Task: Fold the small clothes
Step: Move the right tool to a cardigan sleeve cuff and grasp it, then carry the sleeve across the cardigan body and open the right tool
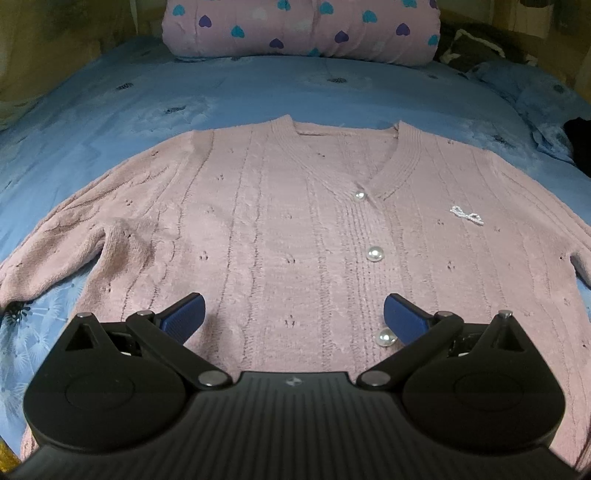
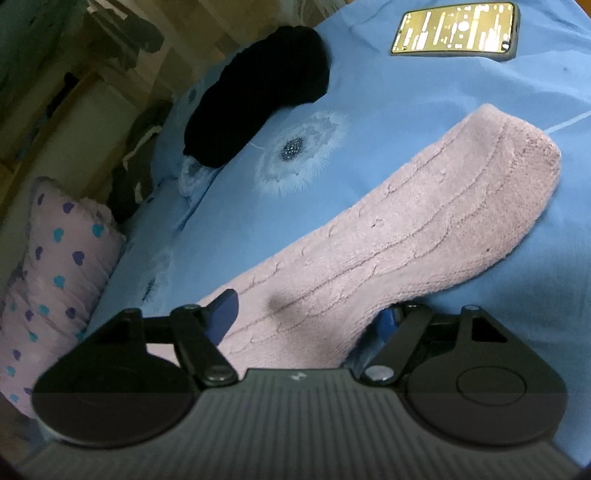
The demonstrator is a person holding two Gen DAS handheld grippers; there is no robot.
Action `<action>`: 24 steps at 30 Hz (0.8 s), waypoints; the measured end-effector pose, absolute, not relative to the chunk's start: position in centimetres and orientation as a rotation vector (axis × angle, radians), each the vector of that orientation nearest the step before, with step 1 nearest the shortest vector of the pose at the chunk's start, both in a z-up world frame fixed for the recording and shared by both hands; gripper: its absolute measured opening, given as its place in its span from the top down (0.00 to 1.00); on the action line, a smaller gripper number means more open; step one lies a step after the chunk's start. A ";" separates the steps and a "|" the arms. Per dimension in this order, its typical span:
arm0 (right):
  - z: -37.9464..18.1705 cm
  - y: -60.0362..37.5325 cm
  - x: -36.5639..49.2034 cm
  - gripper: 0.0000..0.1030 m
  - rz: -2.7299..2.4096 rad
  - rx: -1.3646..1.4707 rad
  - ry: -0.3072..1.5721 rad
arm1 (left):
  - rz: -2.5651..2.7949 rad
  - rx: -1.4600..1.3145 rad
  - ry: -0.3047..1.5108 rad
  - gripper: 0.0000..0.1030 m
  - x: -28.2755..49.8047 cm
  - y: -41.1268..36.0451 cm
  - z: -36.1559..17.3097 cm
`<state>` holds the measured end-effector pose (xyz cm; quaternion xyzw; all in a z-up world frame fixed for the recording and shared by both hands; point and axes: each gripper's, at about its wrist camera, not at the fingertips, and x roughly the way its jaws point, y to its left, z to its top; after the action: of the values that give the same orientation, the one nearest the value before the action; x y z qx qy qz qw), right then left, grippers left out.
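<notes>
A pink knit cardigan (image 1: 295,229) lies flat and buttoned on the blue bedsheet (image 1: 110,110), neckline away from me. My left gripper (image 1: 293,317) hovers open over its lower front, with a pearl button (image 1: 386,336) by the right finger and nothing between the pads. In the right wrist view one pink sleeve (image 2: 424,214) stretches away to the upper right, cuff at the far end. My right gripper (image 2: 304,319) straddles the sleeve near its shoulder end. Both blue pads touch its edges and the knit puckers between them; the right fingertip is partly hidden under the fabric.
A pink heart-print pillow (image 1: 303,29) lies at the head of the bed. A black garment (image 2: 258,96) and a lit phone (image 2: 456,31) rest on the sheet beyond the sleeve. Dark clothes are heaped at the bed's far right corner (image 1: 476,48).
</notes>
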<state>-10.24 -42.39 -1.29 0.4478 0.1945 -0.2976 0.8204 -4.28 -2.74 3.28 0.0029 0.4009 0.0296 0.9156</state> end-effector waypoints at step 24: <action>8.9 -34.8 -7.0 0.91 -0.248 0.505 0.224 | 0.048 -0.010 0.781 0.00 -5.4 1.4 6.0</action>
<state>-7.05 -34.82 8.88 0.2489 0.1102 -0.1220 0.9545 -5.41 1.39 6.02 -0.0049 0.3806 0.0233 0.9245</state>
